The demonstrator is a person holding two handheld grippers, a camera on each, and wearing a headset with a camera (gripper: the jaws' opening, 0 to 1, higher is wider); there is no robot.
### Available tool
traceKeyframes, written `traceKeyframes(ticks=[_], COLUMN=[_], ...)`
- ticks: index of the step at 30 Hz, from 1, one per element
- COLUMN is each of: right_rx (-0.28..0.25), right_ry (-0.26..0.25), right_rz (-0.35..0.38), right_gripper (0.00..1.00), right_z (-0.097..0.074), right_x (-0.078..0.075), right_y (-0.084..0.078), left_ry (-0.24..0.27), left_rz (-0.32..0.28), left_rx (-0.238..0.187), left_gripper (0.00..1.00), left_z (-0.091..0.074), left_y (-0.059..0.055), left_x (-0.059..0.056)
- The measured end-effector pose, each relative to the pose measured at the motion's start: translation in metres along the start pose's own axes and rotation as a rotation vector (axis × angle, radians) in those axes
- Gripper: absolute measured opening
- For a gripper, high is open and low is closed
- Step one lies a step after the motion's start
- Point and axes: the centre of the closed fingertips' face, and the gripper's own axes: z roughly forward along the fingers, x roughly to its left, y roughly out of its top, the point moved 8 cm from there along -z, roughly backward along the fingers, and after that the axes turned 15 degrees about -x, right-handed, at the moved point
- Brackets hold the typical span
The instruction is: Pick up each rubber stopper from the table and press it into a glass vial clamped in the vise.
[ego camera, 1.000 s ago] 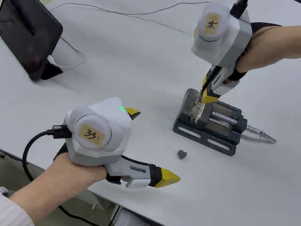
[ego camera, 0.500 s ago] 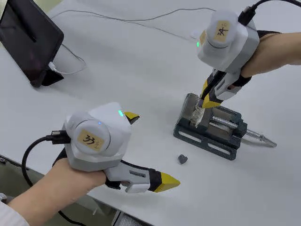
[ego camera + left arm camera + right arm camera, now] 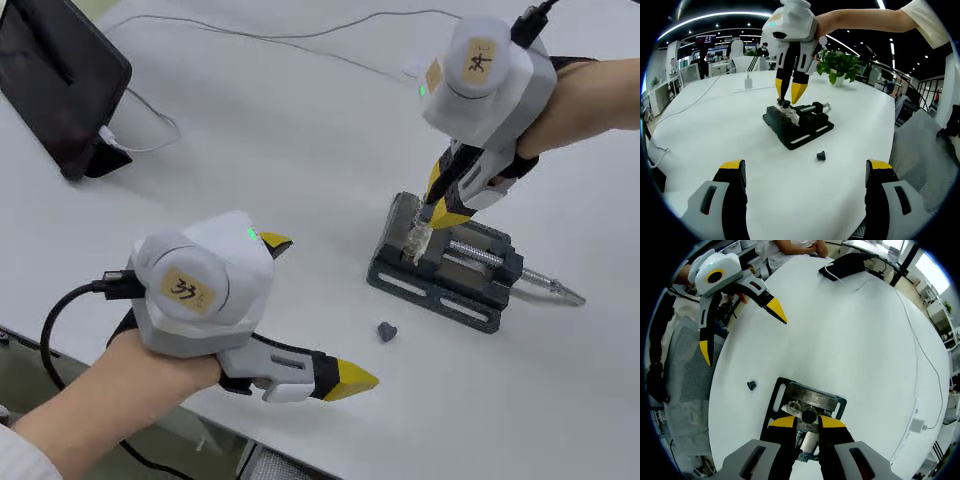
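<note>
Right gripper [image 3: 790, 95], narrowed, seemingly pinches a stopper [image 3: 809, 415] above the vise [image 3: 440, 275] on the white office table [image 3: 300, 150]; left gripper [image 3: 805, 167] gapes empty.

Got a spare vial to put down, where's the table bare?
Widest bare patch: white table between the black tablet on its stand and the black metal vise, this side of the white cable. Crowded: the vise, where the right claw pinches a dark rubber stopper, and the loose dark stopper in front of it.
</note>
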Motion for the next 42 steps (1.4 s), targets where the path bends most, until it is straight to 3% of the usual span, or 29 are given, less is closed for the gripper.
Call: traceKeyframes(ticks=[3, 5, 11, 30, 42], right_rx=[-0.026, -0.039, -0.052, -0.063, -0.031], right_ry=[-0.009, -0.004, 0.014, 0.034, 0.013], right_rz=[0.021, 0.032, 0.049, 0.072, -0.012], right_gripper=[0.11, 0.05, 0.00, 0.00, 0.00], right_z=[-0.008, -0.011, -0.009, 0.003, 0.005], right_x=[-0.002, -0.005, -0.005, -0.006, -0.001], right_y=[0.001, -0.001, -0.003, -0.004, -0.001], left_ry=[0.000, -0.001, 0.000, -0.003, -0.010], left_rz=[0.000, 0.002, 0.005, -0.006, -0.019], left_rx=[-0.002, -0.001, -0.003, 0.009, 0.018], left_gripper=[0.99, 0.99, 0.99, 0.99, 0.99], left_z=[0.000, 0.000, 0.002, 0.005, 0.007], left_y=[0.001, 0.001, 0.003, 0.000, -0.002], left_x=[0.002, 0.003, 0.006, 0.011, 0.011])
